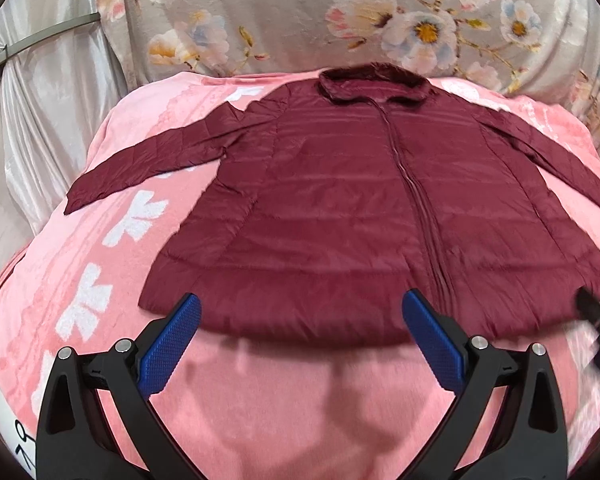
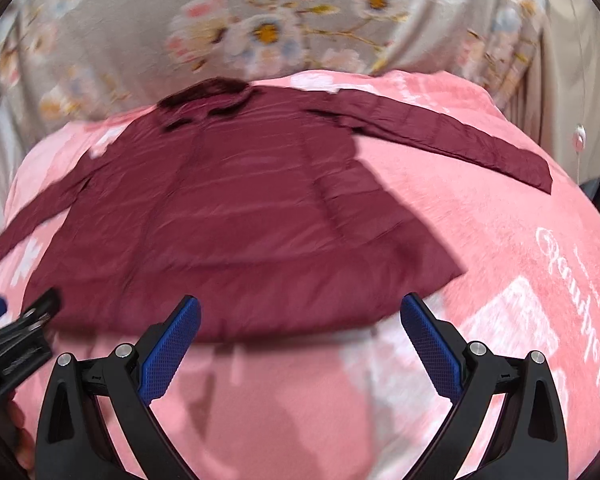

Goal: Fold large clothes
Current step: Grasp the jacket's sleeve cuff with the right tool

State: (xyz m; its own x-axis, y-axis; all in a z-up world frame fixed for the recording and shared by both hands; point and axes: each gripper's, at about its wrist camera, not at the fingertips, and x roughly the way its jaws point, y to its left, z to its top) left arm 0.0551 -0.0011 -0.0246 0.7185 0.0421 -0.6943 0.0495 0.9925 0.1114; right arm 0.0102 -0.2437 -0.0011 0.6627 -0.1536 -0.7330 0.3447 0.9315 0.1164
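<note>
On the pink blanket [image 1: 260, 400] a maroon coat [image 1: 320, 208] lies flat, front up, zipper closed, collar [image 1: 372, 84] at the far end by the floral cloth [image 1: 300, 12] and both sleeves spread outward. Above the near hem, the left gripper [image 1: 300, 312] has its jaws wide apart and grasps nothing. To its right the right gripper [image 2: 300, 312] hangs over the hem's right end, likewise spread wide and empty.

Maroon quilted jacket [image 1: 340, 216] flat, front up (zipped), sleeves spread, collar far side.
</note>
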